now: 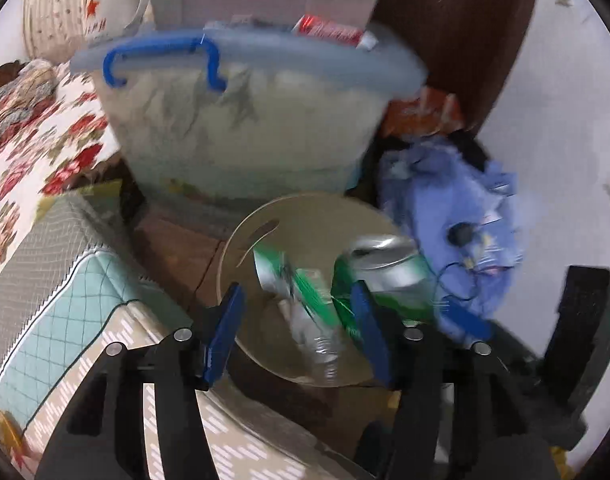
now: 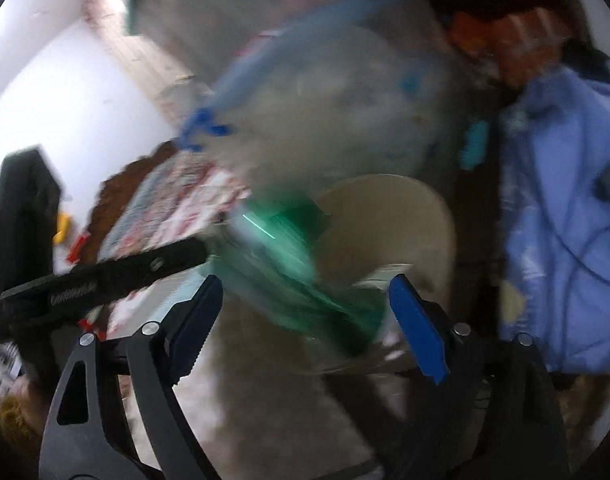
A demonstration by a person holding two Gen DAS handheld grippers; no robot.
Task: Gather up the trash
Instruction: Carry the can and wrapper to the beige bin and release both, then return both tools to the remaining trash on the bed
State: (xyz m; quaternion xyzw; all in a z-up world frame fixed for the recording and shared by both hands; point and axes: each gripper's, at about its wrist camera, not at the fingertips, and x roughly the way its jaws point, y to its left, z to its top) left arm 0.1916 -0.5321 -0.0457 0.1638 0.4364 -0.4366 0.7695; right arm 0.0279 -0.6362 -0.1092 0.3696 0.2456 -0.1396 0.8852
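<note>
A beige round bin point(image 1: 305, 216) stands on the floor below my left gripper point(image 1: 297, 304). Two crushed green cans lie in it: one point(image 1: 293, 284) at its middle, another point(image 1: 385, 276) against its right rim. My left gripper is open over the bin, its right finger point(image 1: 365, 320) in front of the right can. In the blurred right wrist view my right gripper point(image 2: 305, 296) is open above the same bin point(image 2: 405, 216), with a green can point(image 2: 289, 256) smeared by motion between its fingers; whether it touches them I cannot tell.
A clear storage tub point(image 1: 245, 128) with a blue-handled lid stands behind the bin. A blue garment point(image 1: 457, 216) with a cable lies to the right. A quilted mattress point(image 1: 65, 272) and floral bedding point(image 1: 37, 140) are at left. The other gripper's black body point(image 1: 585, 340) is at right.
</note>
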